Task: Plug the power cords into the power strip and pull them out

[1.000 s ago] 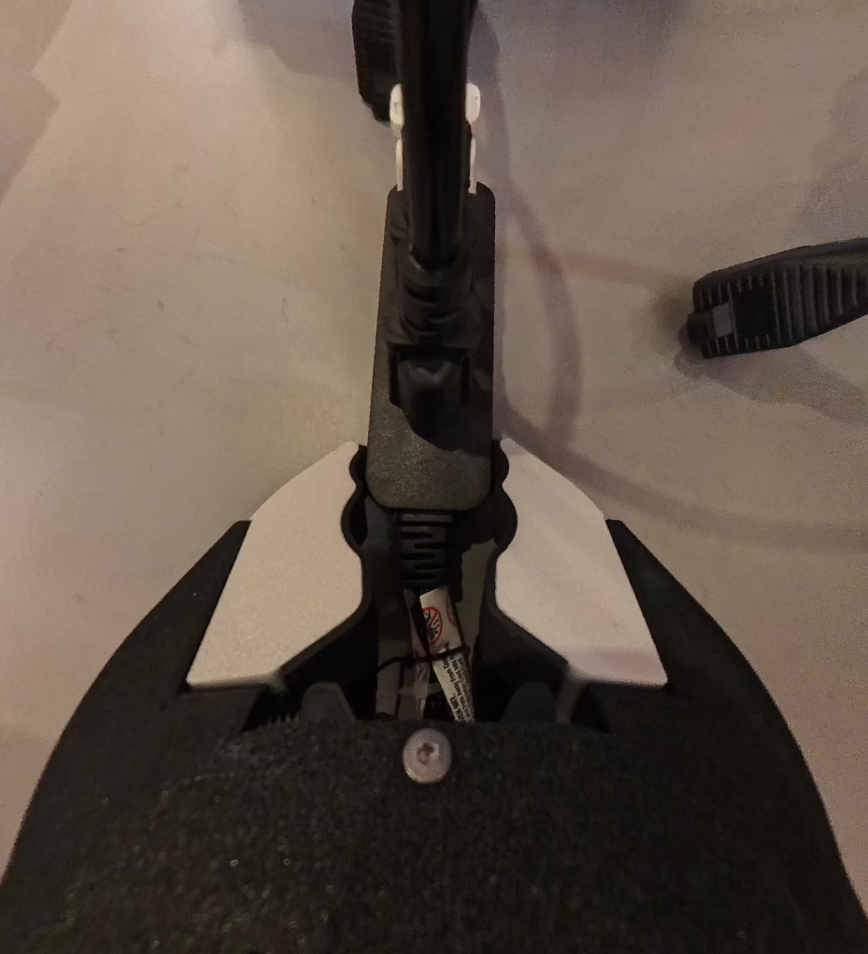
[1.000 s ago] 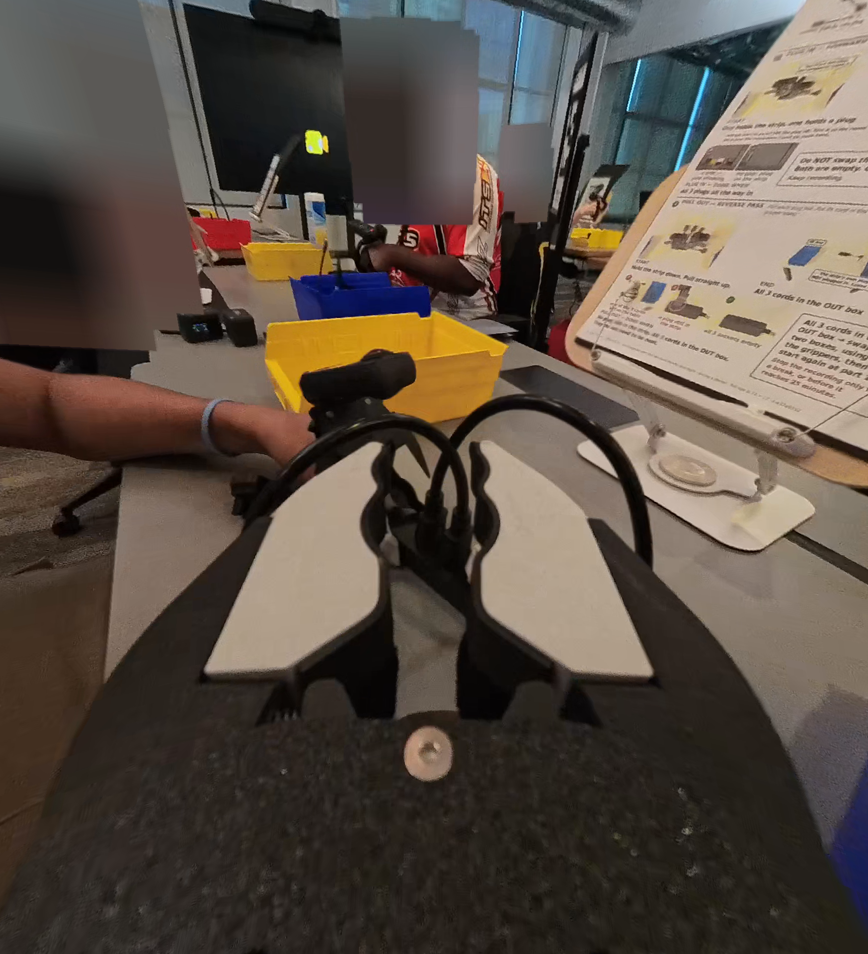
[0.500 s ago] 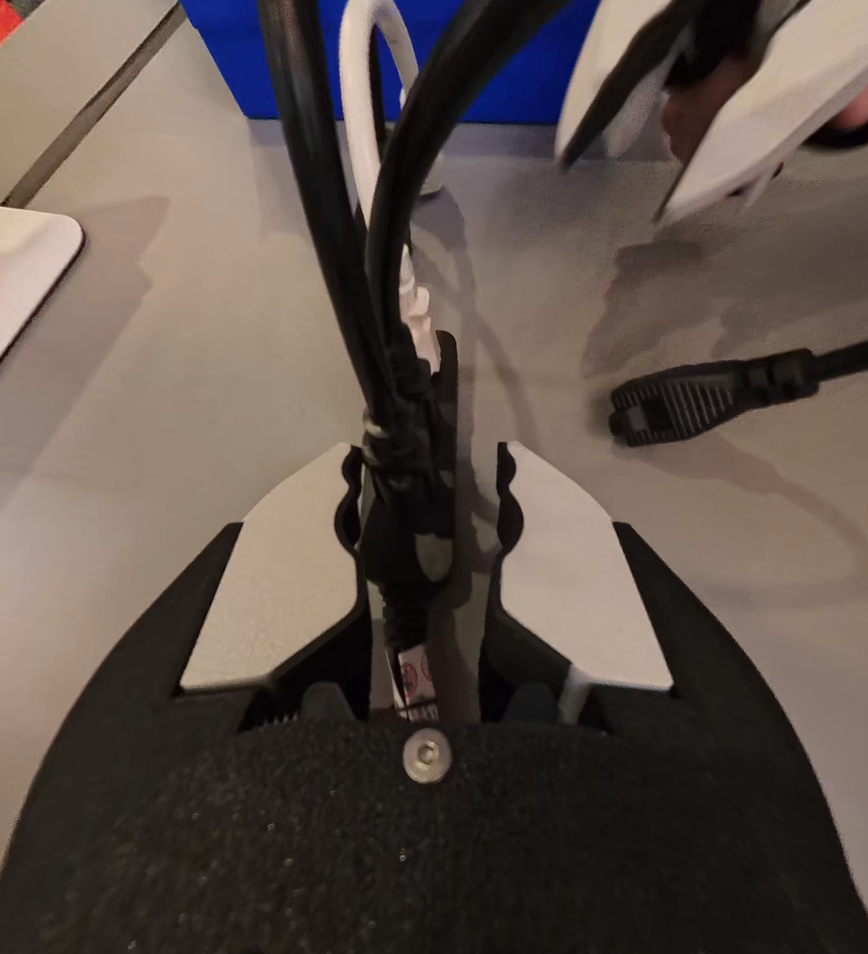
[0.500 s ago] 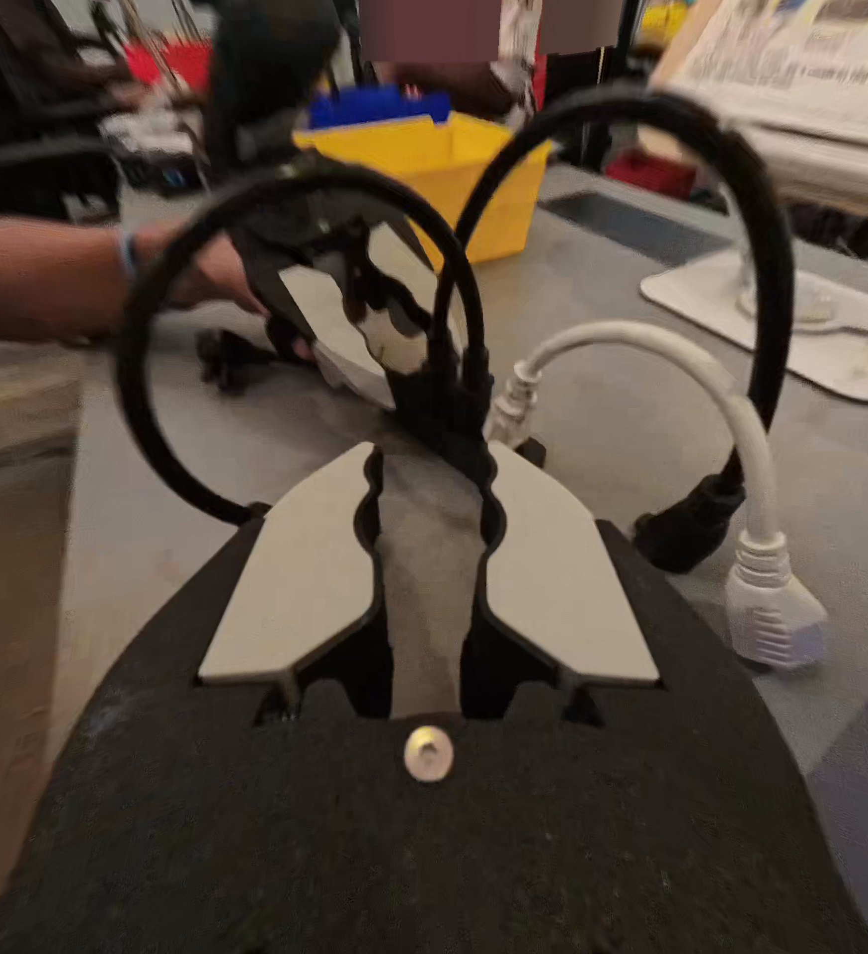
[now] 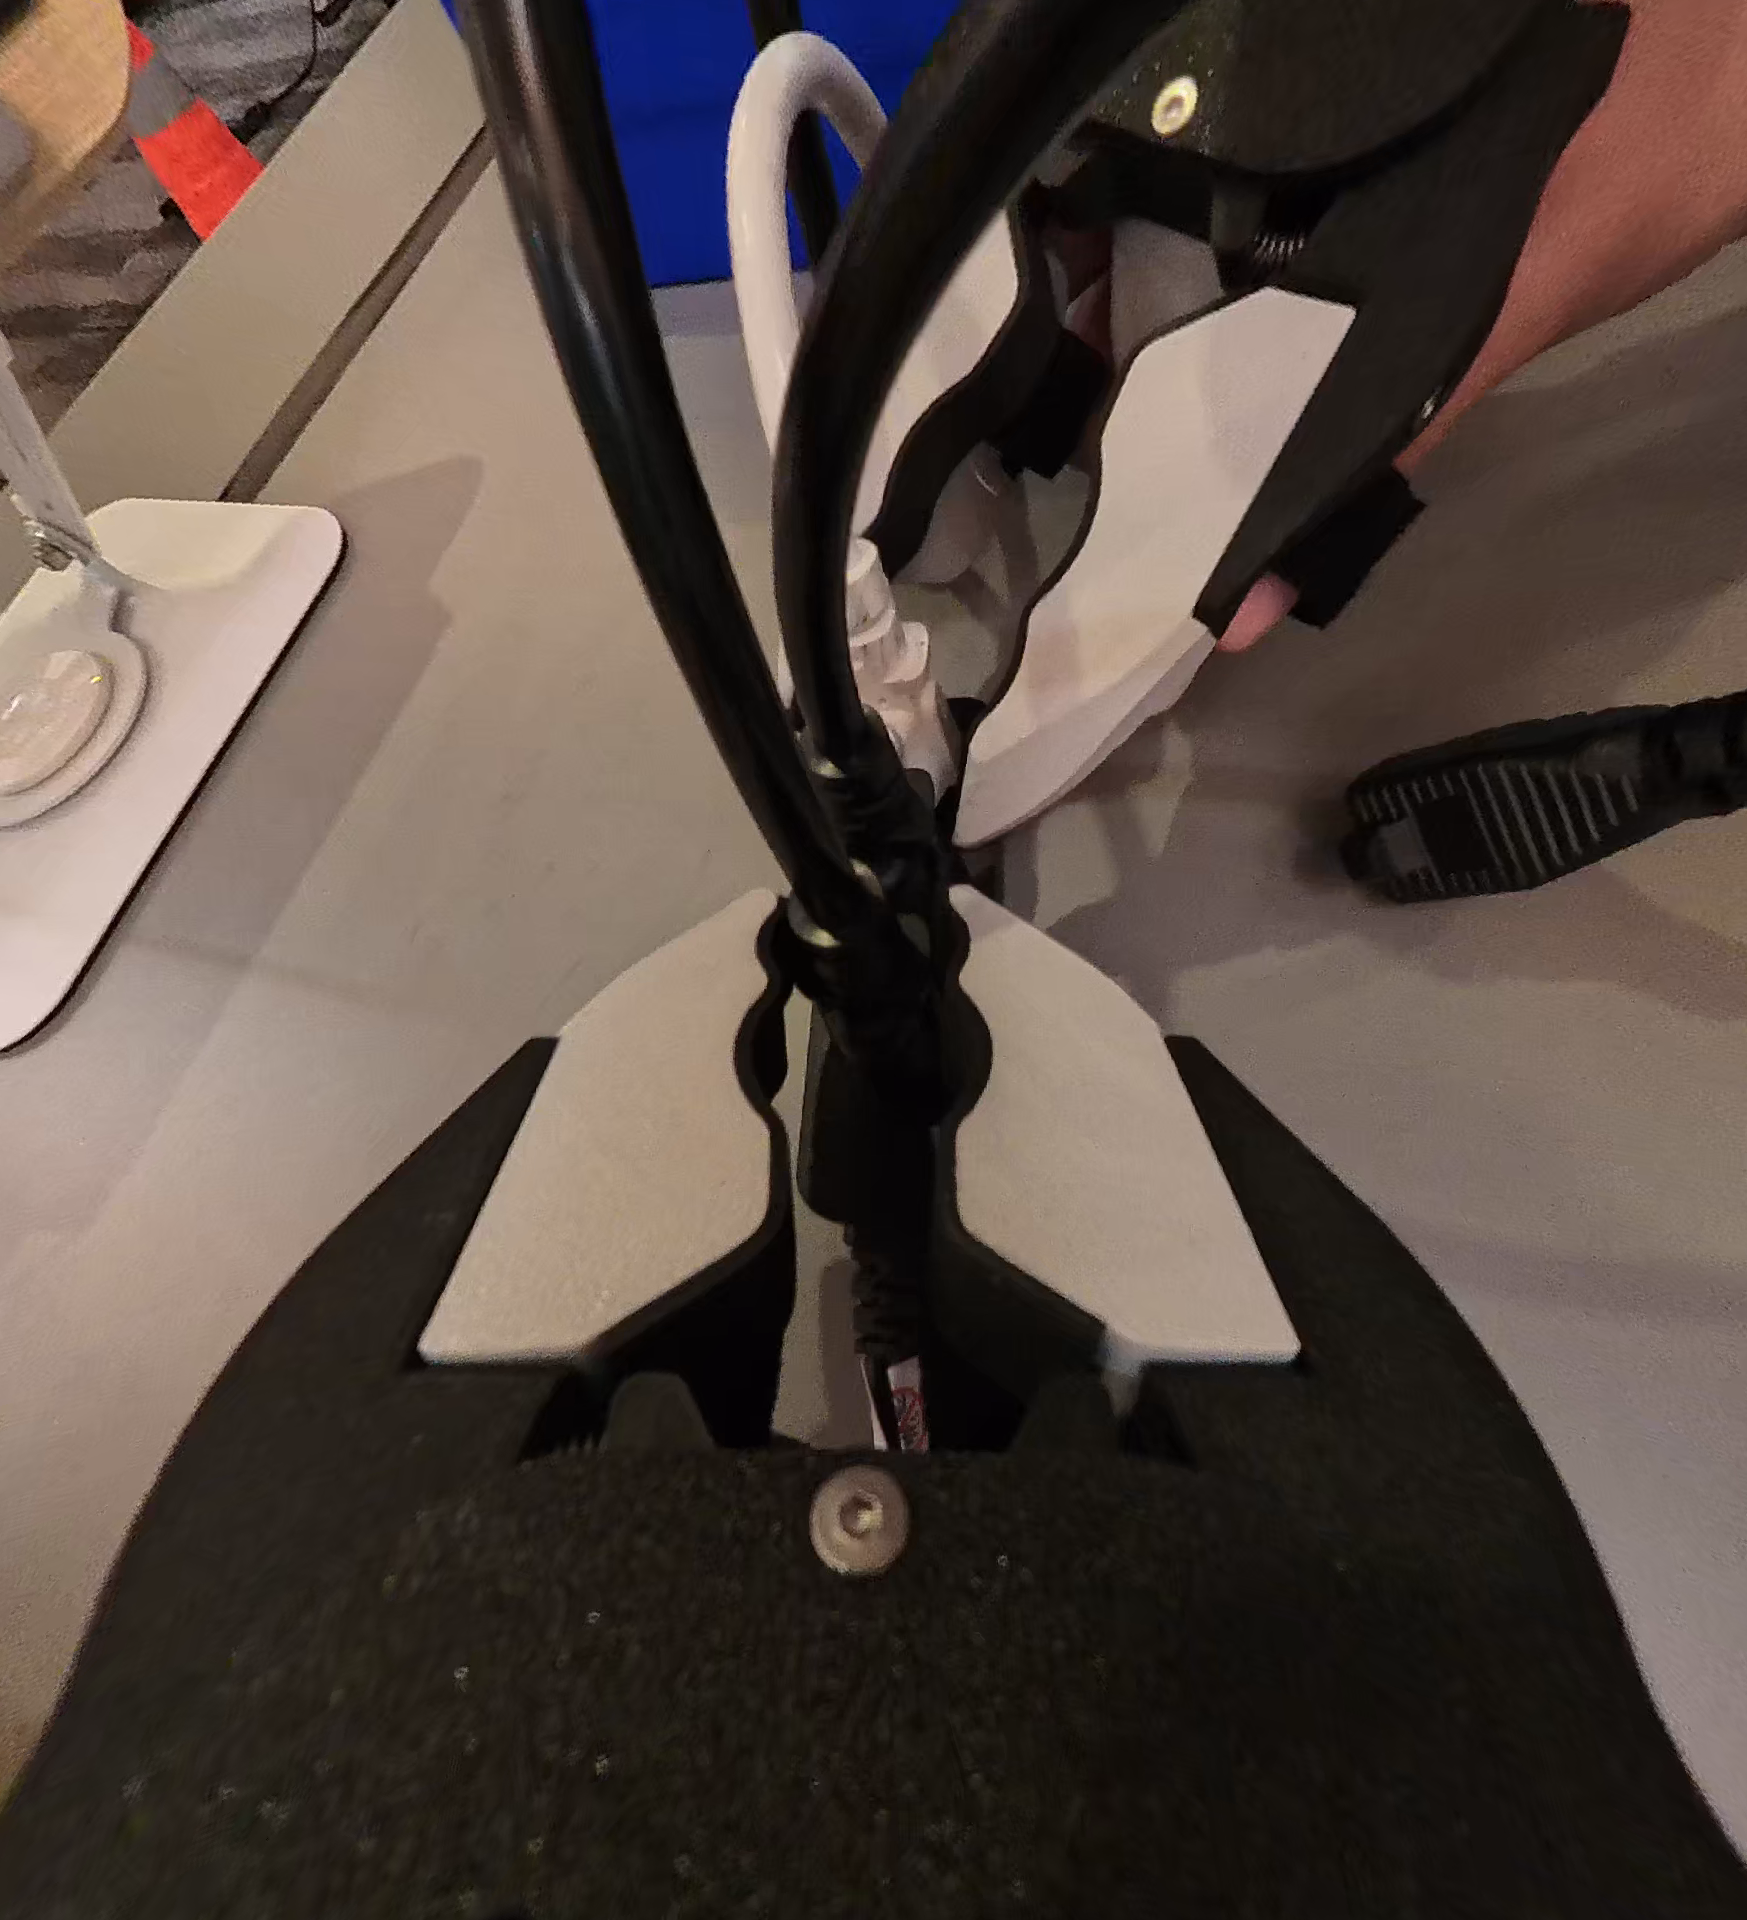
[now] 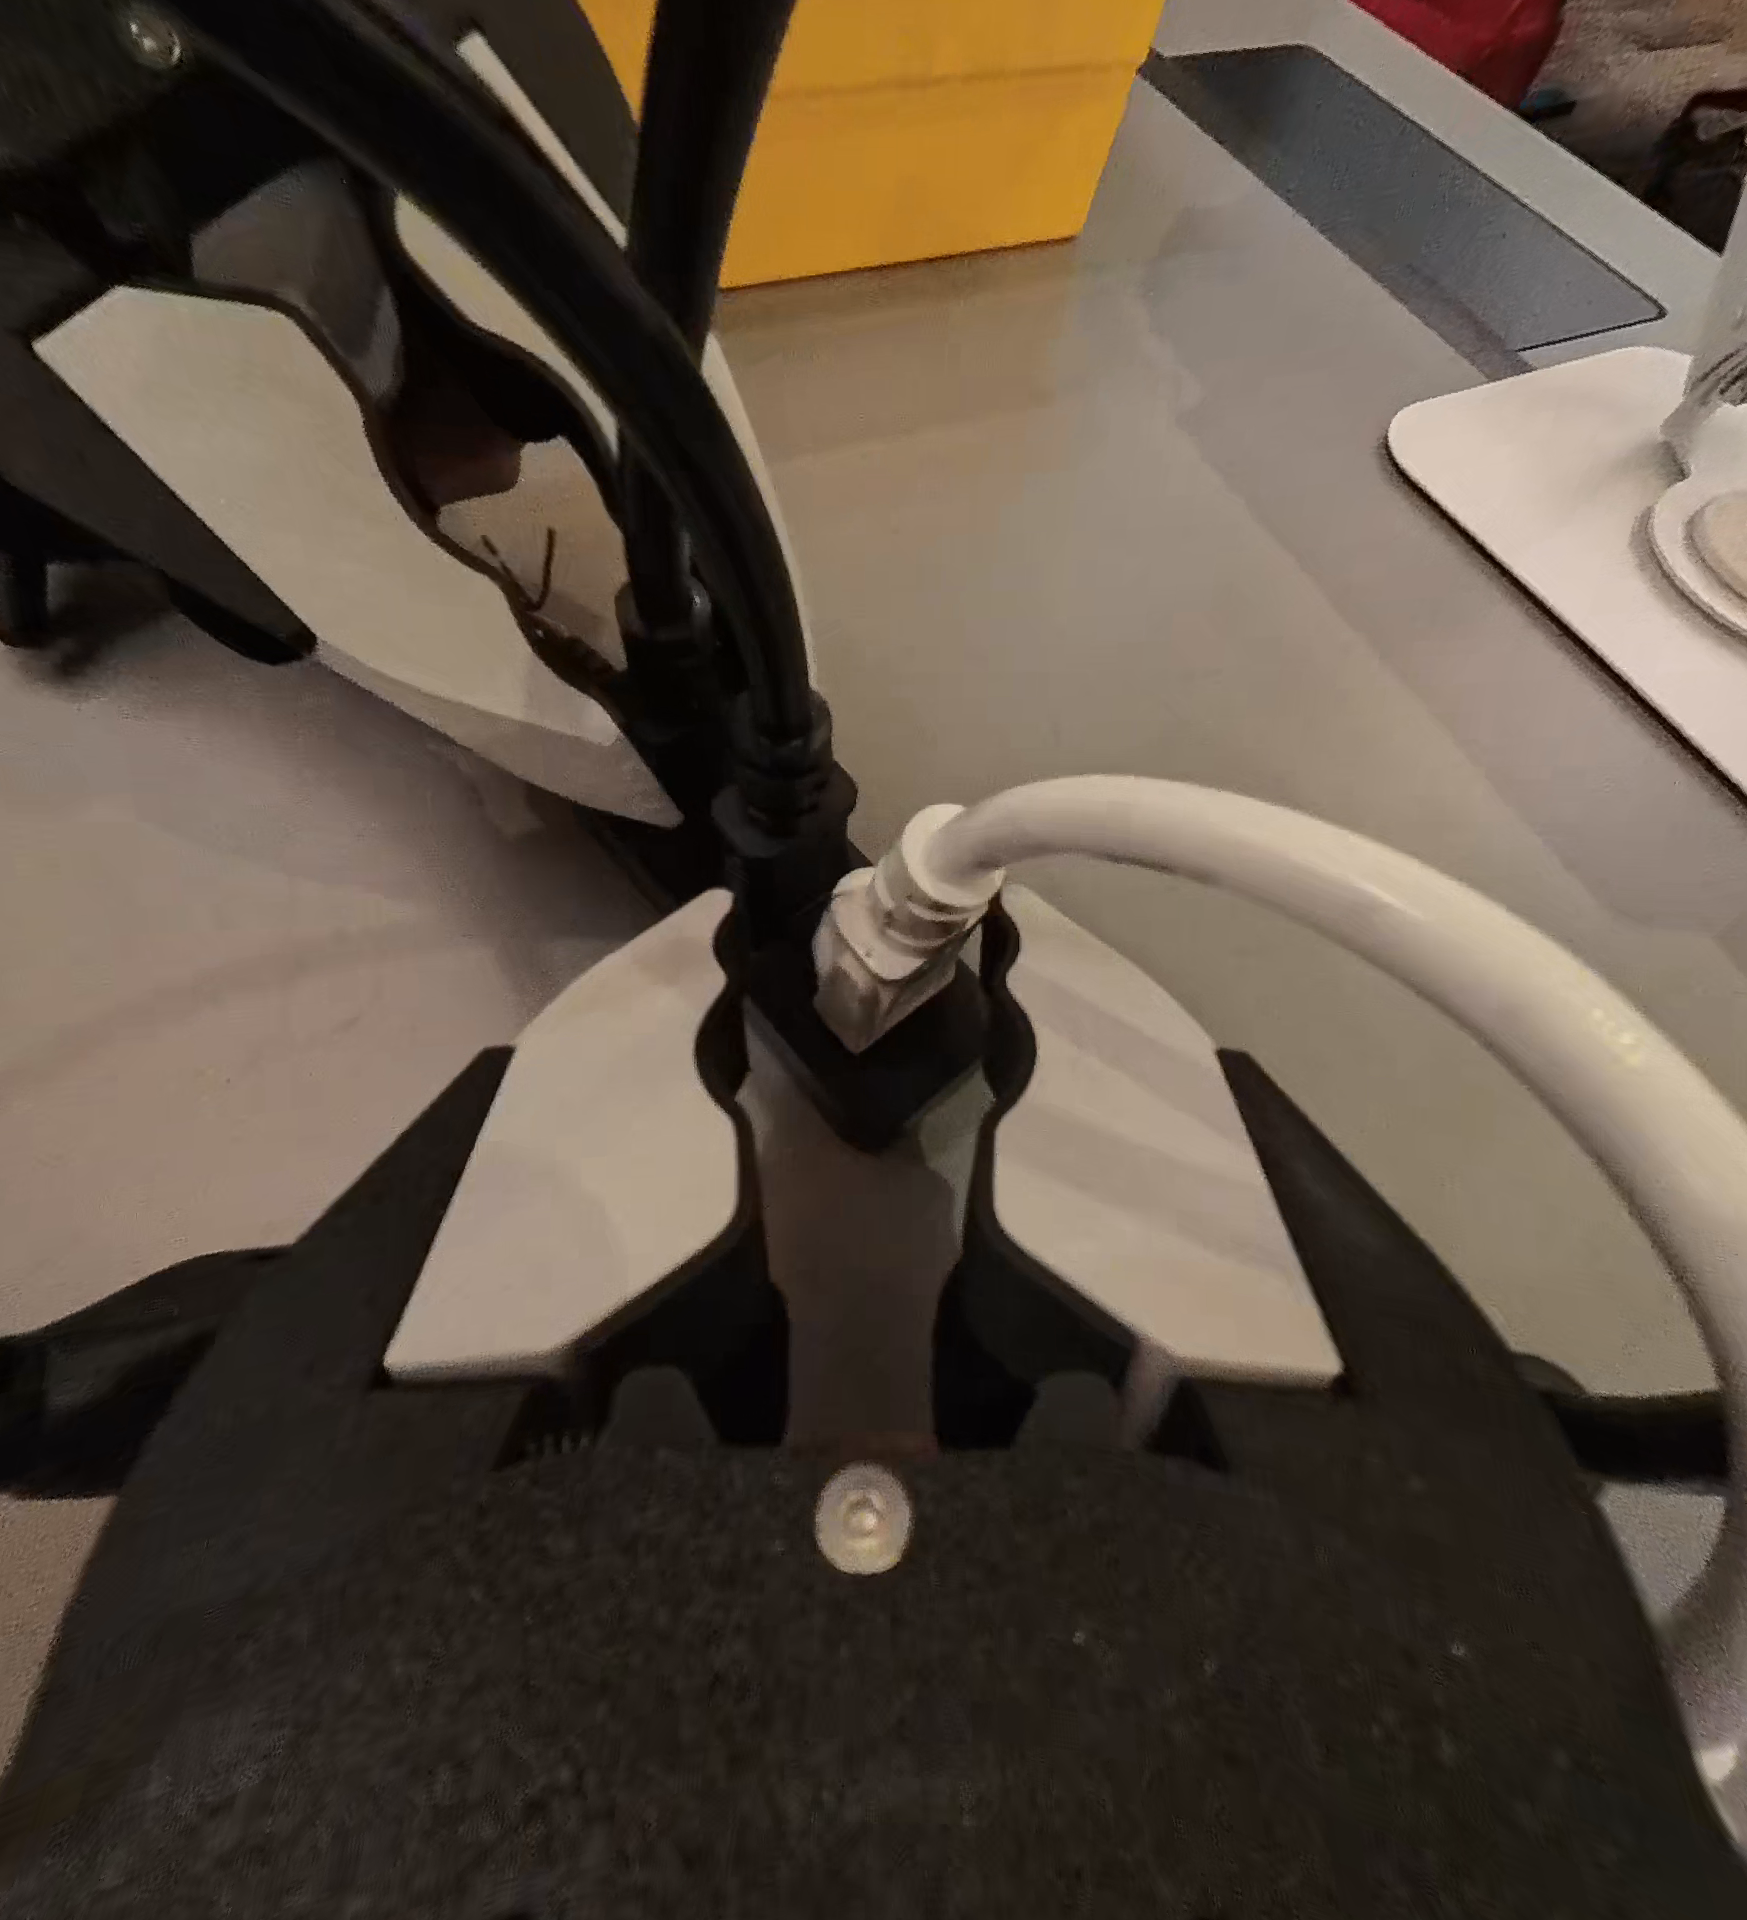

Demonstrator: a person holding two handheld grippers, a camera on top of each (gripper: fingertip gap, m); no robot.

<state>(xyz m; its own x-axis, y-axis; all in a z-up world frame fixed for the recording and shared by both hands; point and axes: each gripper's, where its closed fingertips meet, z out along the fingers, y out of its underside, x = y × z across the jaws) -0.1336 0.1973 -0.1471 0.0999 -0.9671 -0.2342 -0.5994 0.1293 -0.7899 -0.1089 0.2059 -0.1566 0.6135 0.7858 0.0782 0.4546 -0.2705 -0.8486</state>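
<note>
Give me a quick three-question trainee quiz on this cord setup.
1. True or false: the white cord is plugged into the strip.
2. In the right wrist view, the bin is: A yellow, B green, C red.
3. How many black cords rise from the strip?
Key: 1 true. 2 A. 3 two.
</note>
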